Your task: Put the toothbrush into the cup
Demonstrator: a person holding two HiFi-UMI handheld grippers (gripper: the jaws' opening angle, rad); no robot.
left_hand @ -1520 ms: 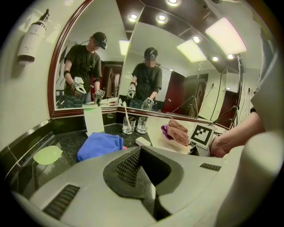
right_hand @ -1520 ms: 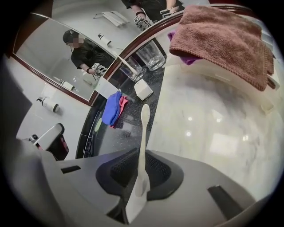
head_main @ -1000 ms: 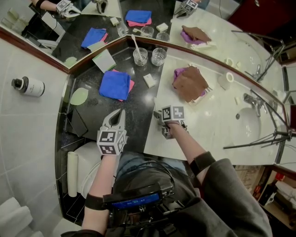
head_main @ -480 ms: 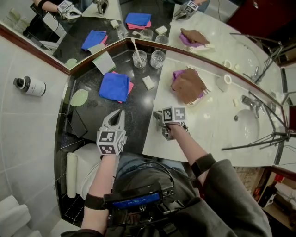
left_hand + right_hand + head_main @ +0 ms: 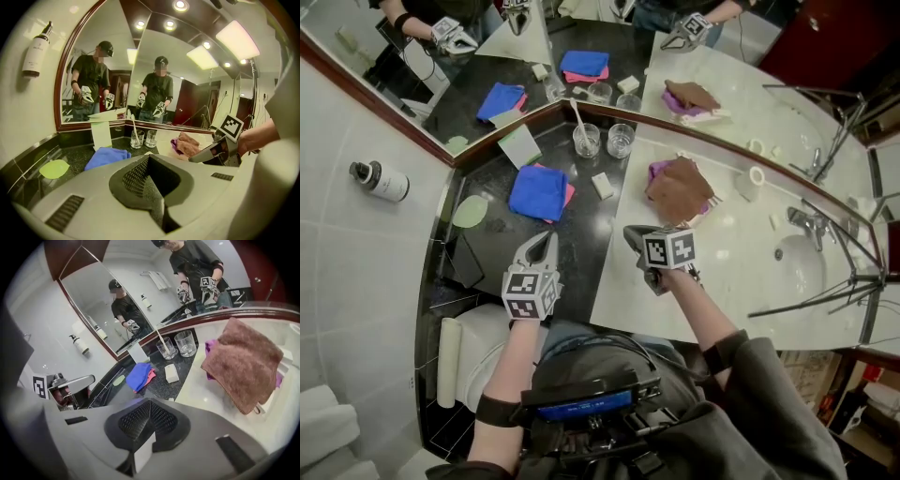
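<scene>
Notes toothbrush (image 5: 577,114) leaning in left glass cup (image 5: 587,141) at mirror (image 5: 487,56) corner, second glass (image 5: 621,141) just beside; reads left gripper (image 5: 546,240) pinched shut, empty, above black counter (image 5: 591,220); catches right gripper (image 5: 631,234) jaws just closing onto small white block (image 5: 140,453) over white counter (image 5: 722,258) edge.

On the left counter (image 5: 586,239), the soap bar (image 5: 602,185) has the cup (image 5: 586,141), with the toothbrush (image 5: 579,112) in it, and a second glass (image 5: 621,141) side by side at its 12 o'clock, against the mirror (image 5: 487,56). The folded cloths (image 5: 539,192) lie at its 9 o'clock. On the right counter (image 5: 731,262), the towel (image 5: 680,187) lies at its 3 o'clock and the sink (image 5: 806,258) at 4 o'clock.
</scene>
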